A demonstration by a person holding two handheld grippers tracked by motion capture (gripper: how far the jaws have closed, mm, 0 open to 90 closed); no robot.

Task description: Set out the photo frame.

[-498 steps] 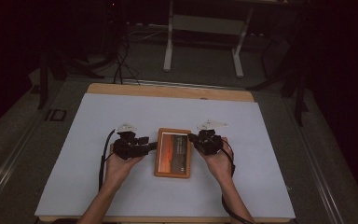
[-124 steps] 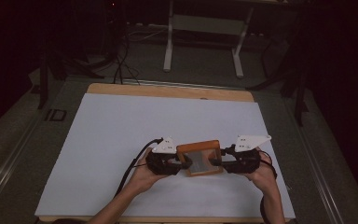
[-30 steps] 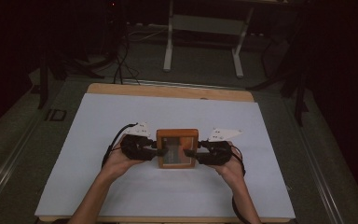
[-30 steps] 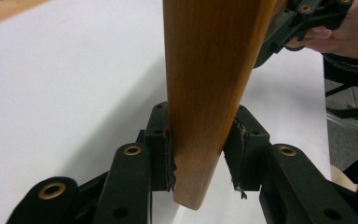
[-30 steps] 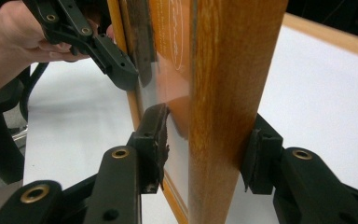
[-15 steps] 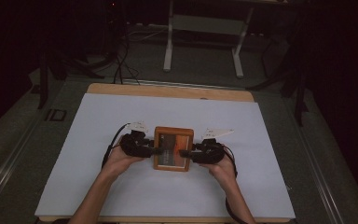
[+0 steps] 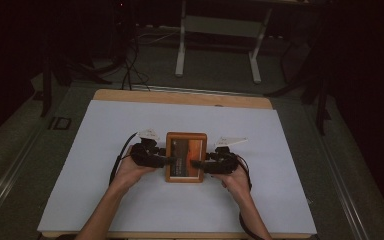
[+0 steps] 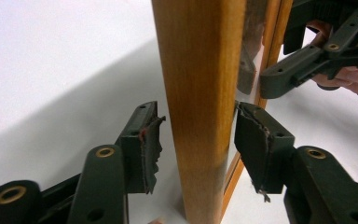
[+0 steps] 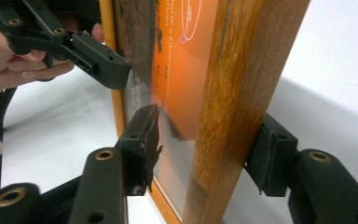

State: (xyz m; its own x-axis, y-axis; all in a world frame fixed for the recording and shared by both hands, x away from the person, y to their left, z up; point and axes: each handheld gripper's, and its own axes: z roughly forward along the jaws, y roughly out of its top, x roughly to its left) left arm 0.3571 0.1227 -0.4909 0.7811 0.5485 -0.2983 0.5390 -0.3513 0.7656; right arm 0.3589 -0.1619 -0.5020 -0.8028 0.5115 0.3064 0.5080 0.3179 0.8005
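**Wooden picture frame between two tongs on a white counter**

Dark floor, cables and a pale stand lie beyond the far edge of the counter [image 7: 130,125], which has a white top and a wooden strip along its far side. A wooden picture frame [image 7: 185,156] lies flat on it, nearer the person's edge than the far one, holding an orange and brown picture under glass.

The left tongs [image 7: 164,161] reach the frame's left side and the right tongs [image 7: 196,164] its right side, each held in a hand; the left hand [image 7: 132,170] and right hand [image 7: 235,176] rest just outside the frame.

In the left gripper view, the left tongs [image 8: 196,144] straddle the frame's wooden rail [image 8: 200,93] with jaws apart and a gap showing on each side of the wood. In the right gripper view, the right tongs [image 9: 205,149] also straddle a rail [image 9: 242,93]: the outer jaw sits against the wood, the inner one lies over the glass, and whether they grip cannot be told.
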